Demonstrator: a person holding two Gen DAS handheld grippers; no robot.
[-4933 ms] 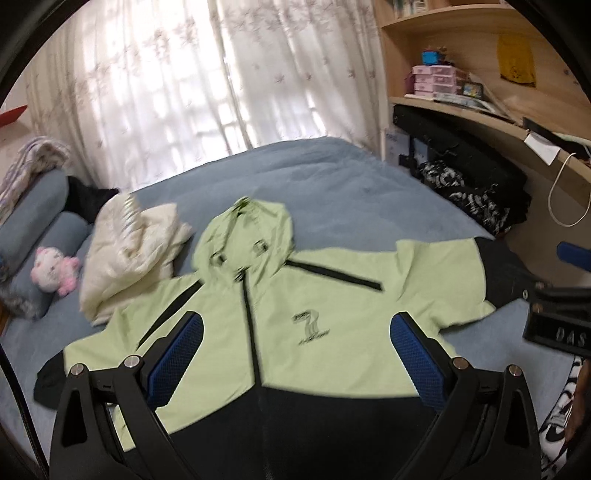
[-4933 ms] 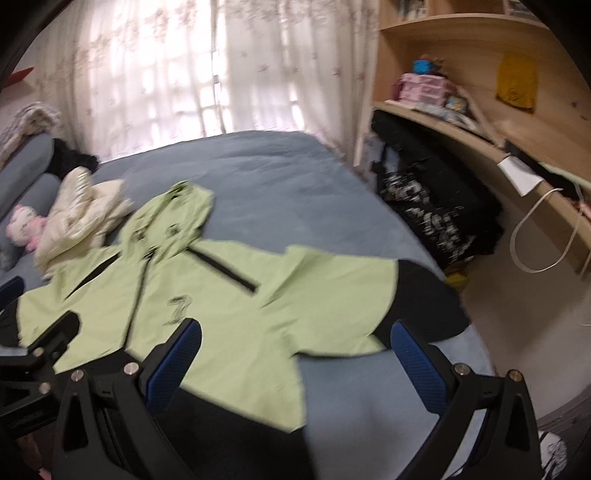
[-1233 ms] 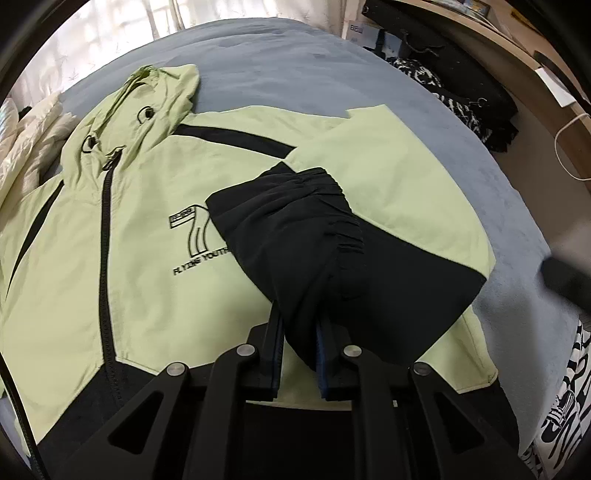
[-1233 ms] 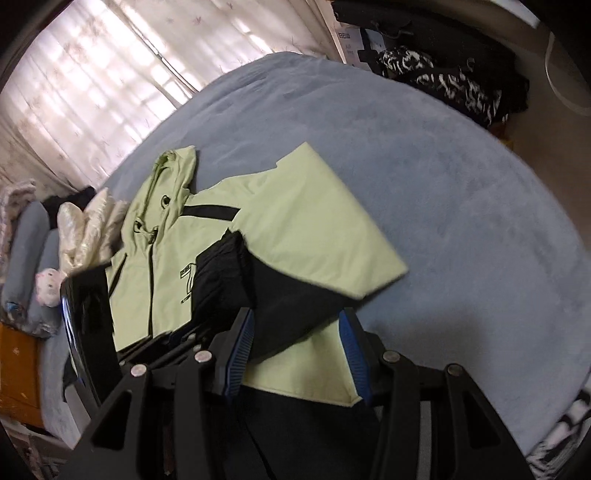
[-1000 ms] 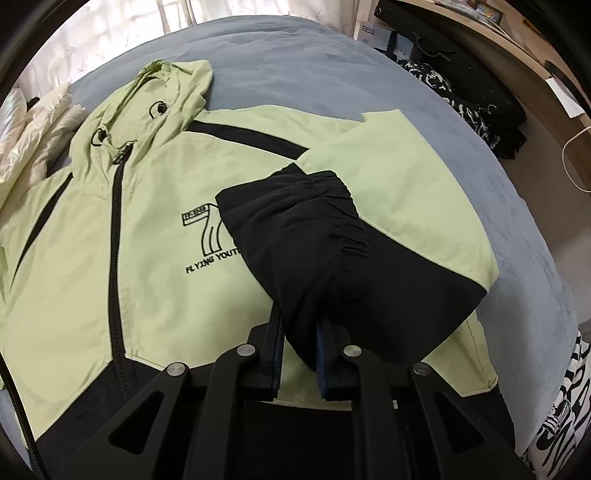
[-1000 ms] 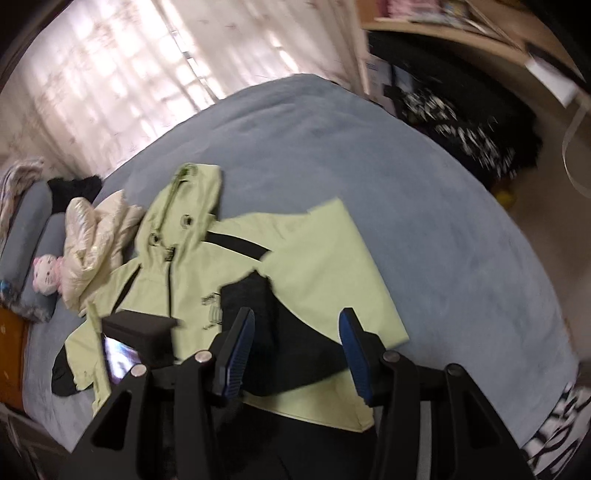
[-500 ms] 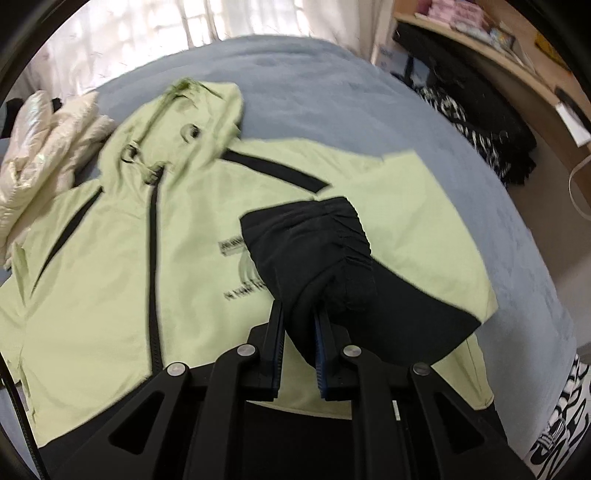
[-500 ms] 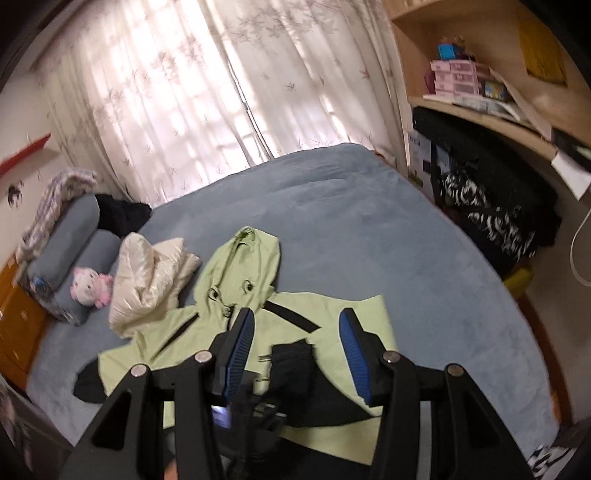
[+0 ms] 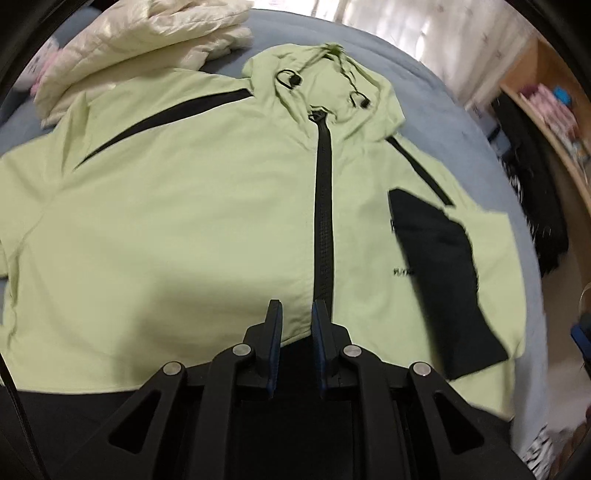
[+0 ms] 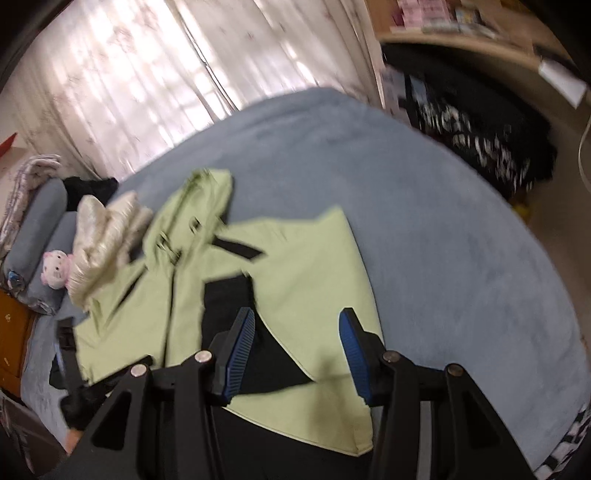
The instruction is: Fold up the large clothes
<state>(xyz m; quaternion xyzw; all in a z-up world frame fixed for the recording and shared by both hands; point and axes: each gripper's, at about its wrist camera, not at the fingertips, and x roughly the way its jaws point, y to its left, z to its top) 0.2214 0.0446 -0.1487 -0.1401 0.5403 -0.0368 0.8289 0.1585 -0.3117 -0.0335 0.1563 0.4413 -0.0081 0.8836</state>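
On the blue bed (image 10: 424, 206), a green jacket (image 9: 184, 206) lies face up and spread flat, black zip (image 9: 323, 221) closed, hood (image 9: 325, 74) toward the curtains (image 10: 166, 74). One sleeve is folded in across the chest; its black cuff (image 9: 439, 266) rests on the front panel beside the zip, covering part of the printed lettering. The other sleeve lies stretched out flat toward the pillows.

Left gripper (image 9: 297, 339): hangs over the jacket's lower front, just beside the zip. Jaws stand a narrow gap apart and have just been opening; nothing between them, cuff well off to the side.

Right gripper (image 10: 295, 350): above the folded side of the jacket, jaws about halfway apart, blue pads (image 10: 240, 350) clear of cloth, nothing gripped. The left gripper's dark body shows at the lower left edge of this view, blurred.

Around: a cream puffer (image 9: 147, 40) bunched just beside the hood and touching the outstretched shoulder. A pink plush (image 10: 55, 273) against grey pillows (image 10: 40, 221) at the head of the bed. Dark patterned clothes (image 10: 480, 136) piled beside the bed under a wooden shelf (image 10: 461, 33). Both views are smeared by motion; small print on the chest is unreadable.
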